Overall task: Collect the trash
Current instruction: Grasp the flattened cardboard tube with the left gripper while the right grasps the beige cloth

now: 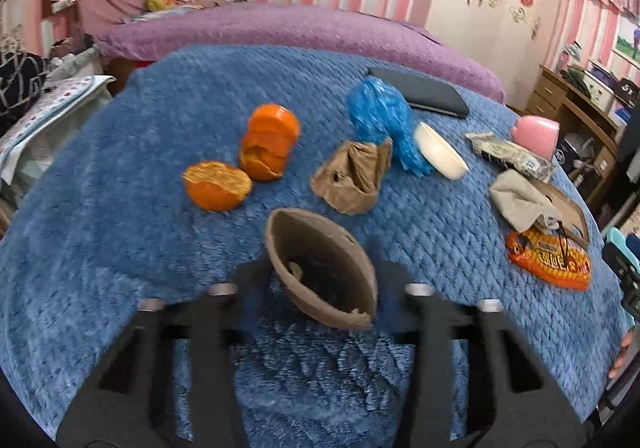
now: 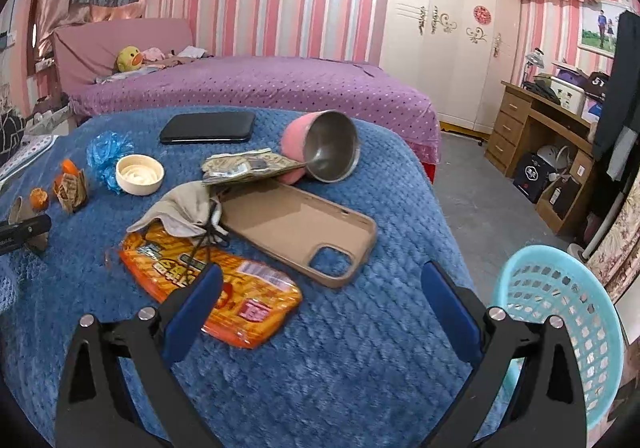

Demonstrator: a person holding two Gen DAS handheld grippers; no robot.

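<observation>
My left gripper [image 1: 320, 280] is shut on a squashed brown paper cup [image 1: 320, 268], held just above the blue blanket [image 1: 120, 248]. Beyond it lie orange peels [image 1: 270, 147], a crumpled brown paper [image 1: 352, 179] and a blue plastic bag [image 1: 380, 119]. In the right wrist view my right gripper [image 2: 320, 270] stands open over the blanket with nothing between its fingers. Its left finger [image 2: 200, 300] overlaps an orange snack wrapper [image 2: 240, 296]. A foil wrapper [image 2: 248, 167] lies further back. At the far left edge of that view the paper cup [image 2: 18, 209] shows in the left gripper.
A turquoise basket [image 2: 560, 320] stands off the blanket's right edge. A tan phone case [image 2: 304, 232], a grey cloth [image 2: 180, 207], a tipped pink cup [image 2: 324, 147], a white bowl [image 2: 140, 173] and a black case [image 2: 208, 127] also lie on the blanket. A purple bed is behind.
</observation>
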